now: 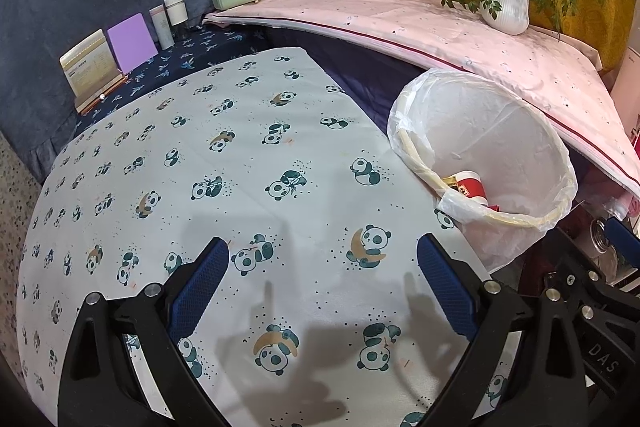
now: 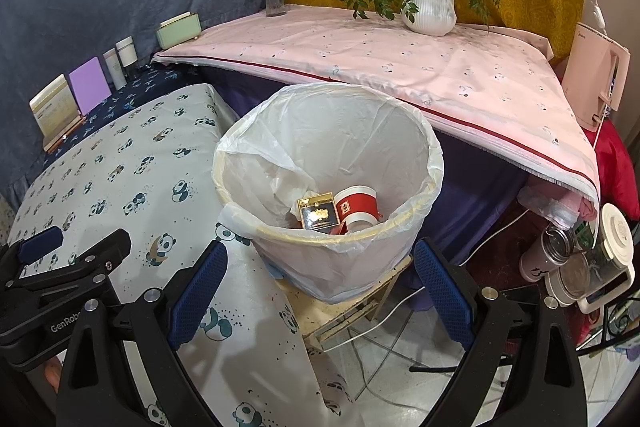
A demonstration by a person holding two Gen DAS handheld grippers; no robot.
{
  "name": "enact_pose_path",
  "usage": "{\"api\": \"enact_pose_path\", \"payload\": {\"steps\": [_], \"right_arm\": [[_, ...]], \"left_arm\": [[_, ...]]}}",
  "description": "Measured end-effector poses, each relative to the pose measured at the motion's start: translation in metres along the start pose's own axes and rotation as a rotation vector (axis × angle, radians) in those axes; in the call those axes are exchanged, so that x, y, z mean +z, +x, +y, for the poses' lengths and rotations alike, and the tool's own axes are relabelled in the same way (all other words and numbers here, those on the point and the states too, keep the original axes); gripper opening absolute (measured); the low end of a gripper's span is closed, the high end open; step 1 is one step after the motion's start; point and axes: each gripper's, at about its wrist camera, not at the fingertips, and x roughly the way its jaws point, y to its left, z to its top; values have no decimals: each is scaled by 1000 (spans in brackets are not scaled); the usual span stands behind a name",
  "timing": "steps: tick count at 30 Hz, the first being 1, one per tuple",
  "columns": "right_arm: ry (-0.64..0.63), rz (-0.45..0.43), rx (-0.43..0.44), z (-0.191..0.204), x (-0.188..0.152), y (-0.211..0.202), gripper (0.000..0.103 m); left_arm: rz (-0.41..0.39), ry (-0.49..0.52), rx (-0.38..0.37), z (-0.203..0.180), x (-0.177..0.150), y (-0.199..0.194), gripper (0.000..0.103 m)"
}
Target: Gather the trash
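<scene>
Take the bin (image 2: 328,187) as your landmark, working left to right. Left of the bin, your left gripper (image 1: 323,281) hangs over the panda cloth (image 1: 224,163) with its jaws spread wide and nothing between them; no loose trash shows on the cloth in either view. In the bin, at the bottom of the white liner (image 2: 280,147), lie the trash pieces: a dark box (image 2: 318,217) with gold trim and, just right of it and touching or nearly so, a red-and-white cup (image 2: 358,209) on its side. Just in front of the bin, your right gripper (image 2: 320,285) is also wide apart and empty. Should you need to shift these, expect both to be light. The cup is probably thin paper that will crush if squeezed across the wall, so pinch its rim or close gently. The box looks stiffer, and its flat faces should give a sure hold, though the glossy print may slip. The liner is thin, slack film that snags easily, so keep your fingers off it. The left wrist view shows the cup and only a sliver of the box past the bin's near rim. The right wrist view looks straight down in, shows both, and reveals the wooden stool (image 2: 352,303) under the bin.
</scene>
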Motion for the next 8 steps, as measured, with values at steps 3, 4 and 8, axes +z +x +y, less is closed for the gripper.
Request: {"api": "enact_pose_path", "payload": {"steps": [3, 4, 8], "right_arm": [[-2, -1, 0, 0, 0, 0, 91], [-3, -2, 0, 1, 0, 0, 91], [-2, -3, 0, 1, 0, -1, 91]], "left_arm": [[-2, 0, -4, 0, 1, -1, 91], [-3, 0, -8, 0, 1, -1, 91], [1, 12, -17, 1, 1, -1, 91]]}}
